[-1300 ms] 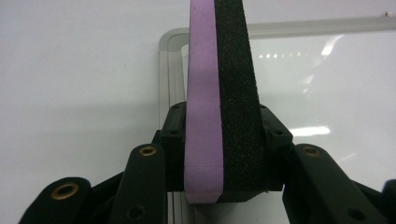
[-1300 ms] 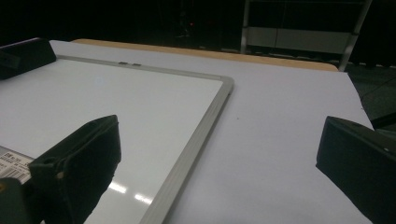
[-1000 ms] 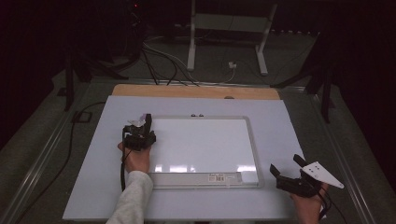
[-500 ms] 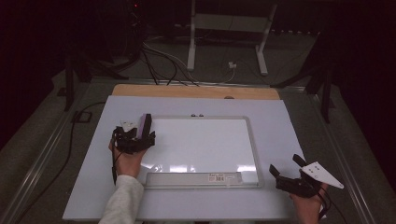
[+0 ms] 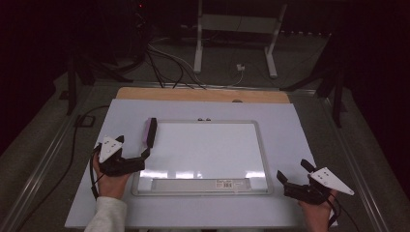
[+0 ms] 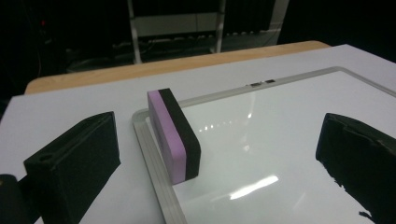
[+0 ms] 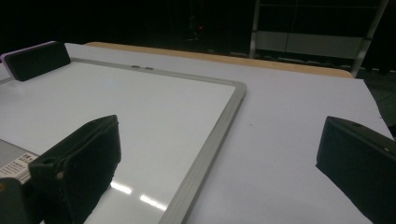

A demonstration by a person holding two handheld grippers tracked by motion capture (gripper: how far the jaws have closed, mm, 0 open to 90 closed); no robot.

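- Eraser [image 6: 175, 135] stands on its long edge at the whiteboard's [image 5: 208, 150] left frame, purple side outward, free of both grippers.
- Board surface looks clean, so wiping seems finished.
- Left gripper [image 5: 130, 159], jaws spread wide and empty, sits just short of the eraser.
- Right gripper [image 5: 292, 179] rests open and empty by the board's near right corner.

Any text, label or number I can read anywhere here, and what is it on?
Nothing can be read.
White sticker on the bottom tray of the whiteboard: dark print, too small and blurred to read.
Eraser, left gripper and right gripper: no markings visible.
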